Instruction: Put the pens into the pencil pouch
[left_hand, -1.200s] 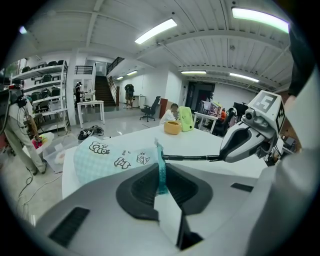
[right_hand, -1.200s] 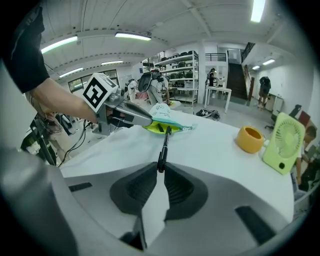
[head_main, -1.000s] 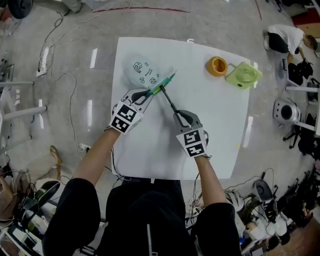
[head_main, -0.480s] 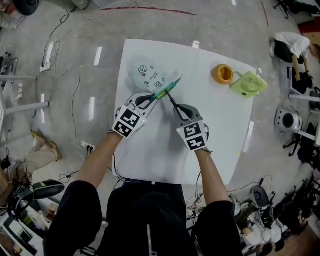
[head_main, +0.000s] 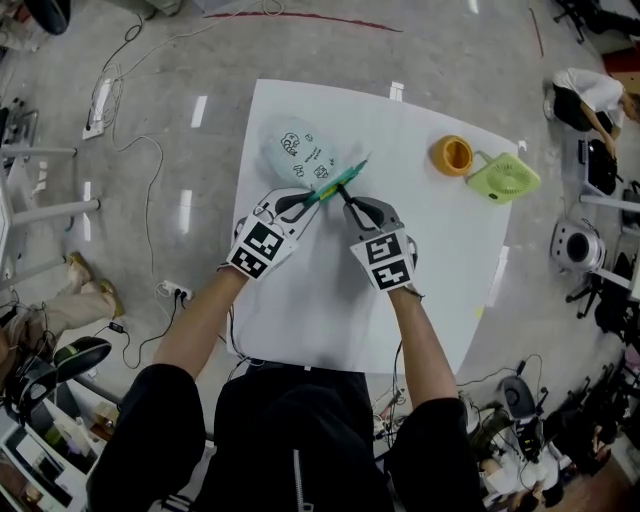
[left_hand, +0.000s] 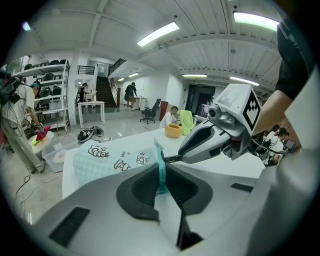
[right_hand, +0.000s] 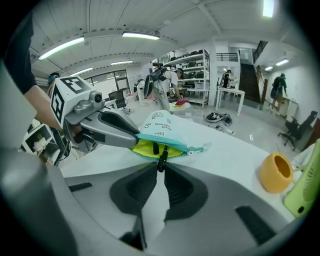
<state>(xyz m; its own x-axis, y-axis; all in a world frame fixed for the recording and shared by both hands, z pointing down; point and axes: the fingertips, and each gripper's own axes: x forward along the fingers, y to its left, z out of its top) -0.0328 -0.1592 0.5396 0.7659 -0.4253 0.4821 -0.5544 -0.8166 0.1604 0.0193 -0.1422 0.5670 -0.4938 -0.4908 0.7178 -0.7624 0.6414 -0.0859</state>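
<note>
Pinching pouch (head_main: 295, 150) rim at frame centre in left tongs (head_main: 308, 198), black pen (right_hand: 162, 156) in right tongs (head_main: 346, 202); could snag on zipper and slip.

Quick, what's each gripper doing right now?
Left gripper: closed, holding the pencil pouch by its zipper edge.
Right gripper: closed, holding a black pen.
</note>
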